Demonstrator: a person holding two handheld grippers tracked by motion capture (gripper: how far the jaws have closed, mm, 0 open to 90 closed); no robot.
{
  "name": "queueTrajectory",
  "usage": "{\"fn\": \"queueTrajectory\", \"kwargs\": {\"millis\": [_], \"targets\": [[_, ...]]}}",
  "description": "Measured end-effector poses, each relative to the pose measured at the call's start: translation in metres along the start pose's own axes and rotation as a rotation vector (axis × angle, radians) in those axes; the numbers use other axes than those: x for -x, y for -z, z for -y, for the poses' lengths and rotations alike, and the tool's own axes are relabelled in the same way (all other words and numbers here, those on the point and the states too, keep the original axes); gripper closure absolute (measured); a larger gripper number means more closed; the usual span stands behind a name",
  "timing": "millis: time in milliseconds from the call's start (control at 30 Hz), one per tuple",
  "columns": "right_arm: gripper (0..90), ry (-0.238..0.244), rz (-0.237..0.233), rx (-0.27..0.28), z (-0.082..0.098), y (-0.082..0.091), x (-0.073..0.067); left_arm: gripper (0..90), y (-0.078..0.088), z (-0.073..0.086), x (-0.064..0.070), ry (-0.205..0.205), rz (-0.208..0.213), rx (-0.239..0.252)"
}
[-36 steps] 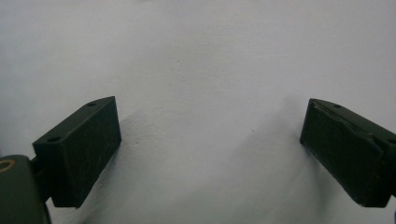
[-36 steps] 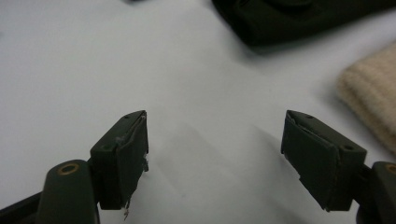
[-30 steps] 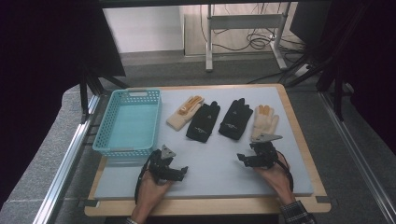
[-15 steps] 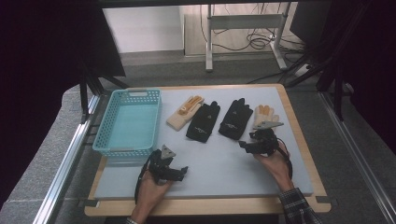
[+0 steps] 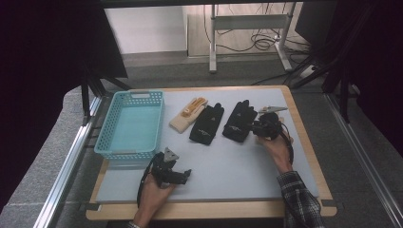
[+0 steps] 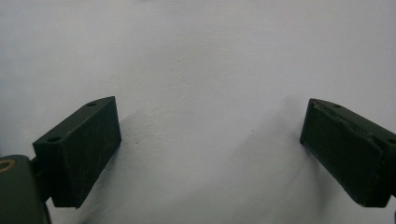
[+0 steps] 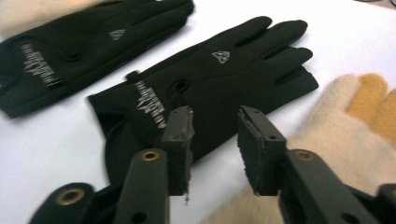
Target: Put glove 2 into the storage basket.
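R gripper (image 7: 215,140) jaws part-closed, just been closing, nothing between; black glove (image 7: 210,79) just beyond, cream glove (image 7: 345,135) right. L gripper (image 5: 177,175) jaws wide apart, low over near bench (image 5: 228,171).

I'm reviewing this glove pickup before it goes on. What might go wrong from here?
1. The right tongs hang half closed over the edge of a black glove, right beside the cream glove. Their jaws have just been closing with nothing between them yet, so they might pinch both gloves or only a fold.
2. The other black glove lies close by, and dragging might disturb it.
3. The basket sits across the table, so a weak grip might slip.
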State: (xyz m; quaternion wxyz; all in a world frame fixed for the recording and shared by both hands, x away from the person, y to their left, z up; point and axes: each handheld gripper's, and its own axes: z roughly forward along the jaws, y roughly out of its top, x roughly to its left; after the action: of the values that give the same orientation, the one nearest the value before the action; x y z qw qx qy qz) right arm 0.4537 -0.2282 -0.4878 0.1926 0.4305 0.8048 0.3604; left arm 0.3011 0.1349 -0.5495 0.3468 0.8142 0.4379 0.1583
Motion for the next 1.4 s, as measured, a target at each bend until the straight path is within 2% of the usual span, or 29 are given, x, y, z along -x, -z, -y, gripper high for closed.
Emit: {"fn": "queueTrajectory", "kwargs": {"millis": [33,100,133,267,300,333,367,433,467,500,567,767,833,900,1000,1067,1100,1233,1267,1367,1400], "targets": [[54.2,-0.011,0.016,0.001,-0.001,-0.007,0.001,5.5,0.0,0.0,0.0,0.001,-0.001,0.0],[51.2,-0.014,0.031,0.001,-0.001,-0.011,0.002,5.5,0.0,0.0,0.0,-0.001,-0.001,-0.002],[47.4,-0.03,0.047,-0.003,-0.001,-0.019,0.003,5.5,0.0,0.0,0.0,-0.001,0.0,-0.002],[46.5,-0.046,0.063,-0.02,0.0,-0.03,0.004,5.6,0.0,0.0,0.0,0.0,0.0,-0.001],[48.6,-0.046,0.074,-0.043,0.002,-0.035,0.003,5.5,0.0,0.0,0.0,0.003,0.0,0.001],[56.5,-0.055,0.064,-0.067,0.006,-0.041,0.003,5.5,0.0,0.0,0.0,-0.001,0.0,-0.001],[59.2,-0.073,0.054,-0.063,0.007,-0.041,0.003,5.5,0.0,0.0,0.0,-0.001,0.0,-0.002],[70.3,-0.116,0.039,-0.048,0.009,-0.04,0.003,5.5,0.0,0.0,0.0,-0.001,0.0,-0.002],[76.6,-0.124,0.037,-0.05,0.009,-0.04,0.003,5.5,0.0,0.0,0.0,0.0,-0.001,0.0],[76.6,-0.124,0.037,-0.05,0.009,-0.04,0.003,5.5,0.0,0.0,0.0,0.0,-0.001,0.0],[85.6,-0.121,0.032,-0.04,0.009,-0.038,0.005,5.5,0.0,0.0,0.0,0.0,0.0,0.0],[87.3,-0.086,0.023,0.011,0.001,-0.019,0.001,5.5,0.0,0.0,0.0,0.0,0.0,0.0],[87.5,-0.068,0.016,0.031,-0.007,-0.002,-0.005,5.5,0.0,0.0,0.0,-0.001,0.0,0.0],[87.6,-0.059,0.011,0.036,-0.01,0.005,-0.006,5.5,0.0,0.0,0.0,-0.001,0.0,-0.001],[87.6,-0.009,0.039,0.043,-0.021,0.031,-0.011,5.5,0.0,0.0,0.0,-0.001,0.0,-0.002],[87.7,-0.001,0.048,0.044,-0.022,0.035,-0.012,5.5,0.0,0.0,0.0,-0.001,0.0,-0.002],[87.7,0.027,0.063,0.039,-0.025,0.04,-0.015,5.5,0.0,0.0,0.0,-0.001,0.0,-0.002],[87.6,0.046,0.045,0.026,-0.026,0.035,-0.021,5.5,0.0,0.0,0.0,-0.001,0.0,-0.002],[87.5,0.053,0.027,0.024,-0.026,0.028,-0.028,5.5,0.0,0.0,0.0,-0.001,0.0,-0.001],[87.3,0.06,0.007,0.026,-0.026,0.022,-0.035,5.5,0.0,0.0,0.0,-0.001,0.0,-0.001],[87.0,0.074,-0.002,0.025,-0.028,0.016,-0.043,5.5,0.0,0.0,0.0,-0.001,0.0,-0.001]]}}
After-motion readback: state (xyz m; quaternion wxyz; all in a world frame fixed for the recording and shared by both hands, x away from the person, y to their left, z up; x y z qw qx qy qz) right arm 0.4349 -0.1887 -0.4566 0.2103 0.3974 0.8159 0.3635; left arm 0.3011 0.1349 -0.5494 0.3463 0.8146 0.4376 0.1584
